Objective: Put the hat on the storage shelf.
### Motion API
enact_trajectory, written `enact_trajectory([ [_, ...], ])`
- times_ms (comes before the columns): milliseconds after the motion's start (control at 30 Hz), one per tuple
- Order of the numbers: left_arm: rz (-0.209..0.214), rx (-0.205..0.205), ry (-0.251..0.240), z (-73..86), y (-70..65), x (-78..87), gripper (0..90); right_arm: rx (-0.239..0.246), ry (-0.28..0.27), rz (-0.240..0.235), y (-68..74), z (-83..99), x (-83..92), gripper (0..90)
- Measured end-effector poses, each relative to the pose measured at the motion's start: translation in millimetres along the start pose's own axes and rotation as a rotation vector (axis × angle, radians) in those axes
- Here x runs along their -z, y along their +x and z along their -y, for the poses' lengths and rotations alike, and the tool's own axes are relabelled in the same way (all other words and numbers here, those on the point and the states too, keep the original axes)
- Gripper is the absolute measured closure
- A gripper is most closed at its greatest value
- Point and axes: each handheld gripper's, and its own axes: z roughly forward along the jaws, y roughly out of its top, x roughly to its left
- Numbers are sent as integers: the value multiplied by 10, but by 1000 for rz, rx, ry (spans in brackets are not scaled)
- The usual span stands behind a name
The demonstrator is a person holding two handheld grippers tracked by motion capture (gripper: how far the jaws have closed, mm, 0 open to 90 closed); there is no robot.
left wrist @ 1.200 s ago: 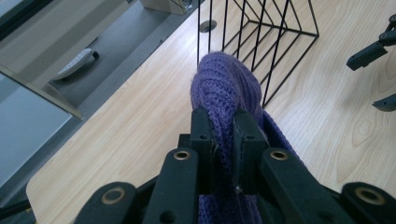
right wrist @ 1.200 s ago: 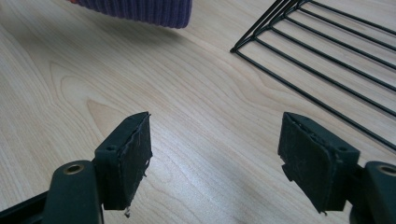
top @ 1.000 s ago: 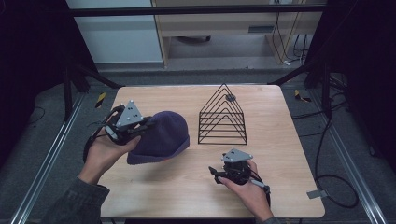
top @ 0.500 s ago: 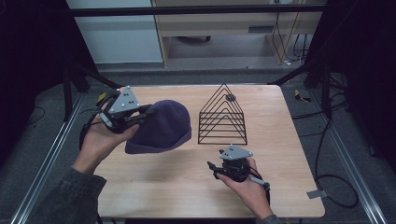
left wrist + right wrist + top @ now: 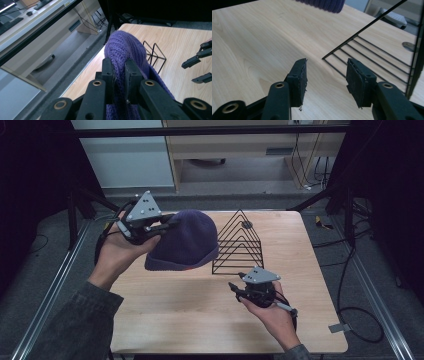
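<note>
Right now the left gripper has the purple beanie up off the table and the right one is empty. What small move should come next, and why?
Probably carry the beanie a little toward the black wire pyramid rack. The left gripper is clamped on the knit and the hat hangs above the table, right beside the rack. The right gripper, its jaws just closing with nothing between them, sits near the rack's base and could steady it.

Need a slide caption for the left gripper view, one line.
Left tongs shut on a fold of the purple beanie, lifted off the table beside the wire rack.
</note>
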Motion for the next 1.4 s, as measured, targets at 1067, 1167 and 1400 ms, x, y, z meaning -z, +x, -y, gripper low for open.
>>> enact_trajectory([
  [1067, 28, -21, -84, -405, 18, -133, 808, -28, -53, 28, -365, -210, 305, 573],
  [1167, 36, -17, -97, -463, 33, -178, 808, -39, -67, 41, -433, -248, 350, 573],
  [1400, 50, -13, -125, -566, 65, -239, 808, -47, -103, 57, -635, -443, 453, 571],
])
